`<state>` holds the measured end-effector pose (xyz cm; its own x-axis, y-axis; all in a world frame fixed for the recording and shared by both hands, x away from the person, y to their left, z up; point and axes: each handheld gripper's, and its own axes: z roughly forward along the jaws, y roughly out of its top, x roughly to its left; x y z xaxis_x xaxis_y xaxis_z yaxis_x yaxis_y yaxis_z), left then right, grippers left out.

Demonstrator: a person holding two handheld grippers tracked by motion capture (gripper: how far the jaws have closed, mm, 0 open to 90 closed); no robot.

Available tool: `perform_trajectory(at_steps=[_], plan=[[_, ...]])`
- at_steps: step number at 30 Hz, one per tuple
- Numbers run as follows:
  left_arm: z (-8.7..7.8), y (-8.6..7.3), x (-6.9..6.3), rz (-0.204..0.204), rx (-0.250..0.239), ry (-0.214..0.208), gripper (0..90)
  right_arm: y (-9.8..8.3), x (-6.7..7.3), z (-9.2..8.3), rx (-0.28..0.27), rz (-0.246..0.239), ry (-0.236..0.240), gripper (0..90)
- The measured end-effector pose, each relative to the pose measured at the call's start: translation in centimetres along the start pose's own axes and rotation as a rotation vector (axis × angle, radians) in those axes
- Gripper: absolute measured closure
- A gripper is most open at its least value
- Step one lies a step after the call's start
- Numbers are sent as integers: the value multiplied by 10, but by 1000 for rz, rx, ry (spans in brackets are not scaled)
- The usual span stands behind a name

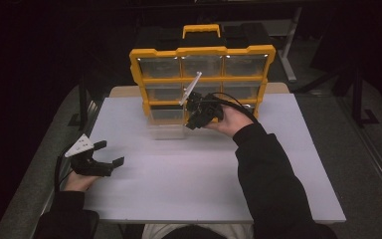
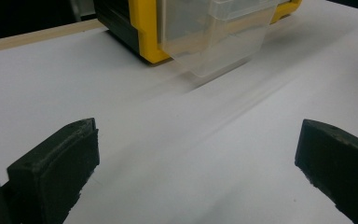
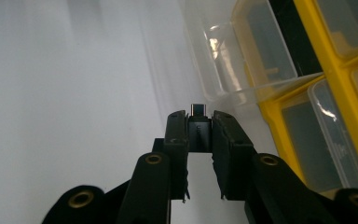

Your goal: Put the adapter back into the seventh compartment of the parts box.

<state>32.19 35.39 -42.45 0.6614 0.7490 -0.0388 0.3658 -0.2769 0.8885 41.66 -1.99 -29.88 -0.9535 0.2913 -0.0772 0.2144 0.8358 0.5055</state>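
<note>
The right tool (image 3: 200, 128) is closed on a small black adapter with a metal plug tip (image 3: 198, 122), held just beside the clear drawer (image 3: 214, 60) pulled out of the bottom row of the yellow-framed organiser cabinet (image 1: 202, 51). In the high view the right tool (image 1: 195, 115) hovers at the cabinet's lower front. The left tool (image 1: 110, 153) rests open on the white worktop (image 1: 204, 174), well apart from the cabinet, with nothing between its pads.

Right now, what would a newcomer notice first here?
The yellow organizer of clear drawers stands at the table's far edge, its bottom-left drawer pulled out. Beside that drawer, the right claw pinches a small dark plug. The left claw rests open near the left edge.
</note>
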Motion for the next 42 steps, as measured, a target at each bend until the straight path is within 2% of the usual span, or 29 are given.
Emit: perform_trajectory(at_steps=[17,42], plan=[[0,0,0,-3,-3,-1,0,21,-11,-3,-15,-2,-10,753],[-1,0,1,-11,-13,3,0,54,-15,22,10,-42,3,753]])
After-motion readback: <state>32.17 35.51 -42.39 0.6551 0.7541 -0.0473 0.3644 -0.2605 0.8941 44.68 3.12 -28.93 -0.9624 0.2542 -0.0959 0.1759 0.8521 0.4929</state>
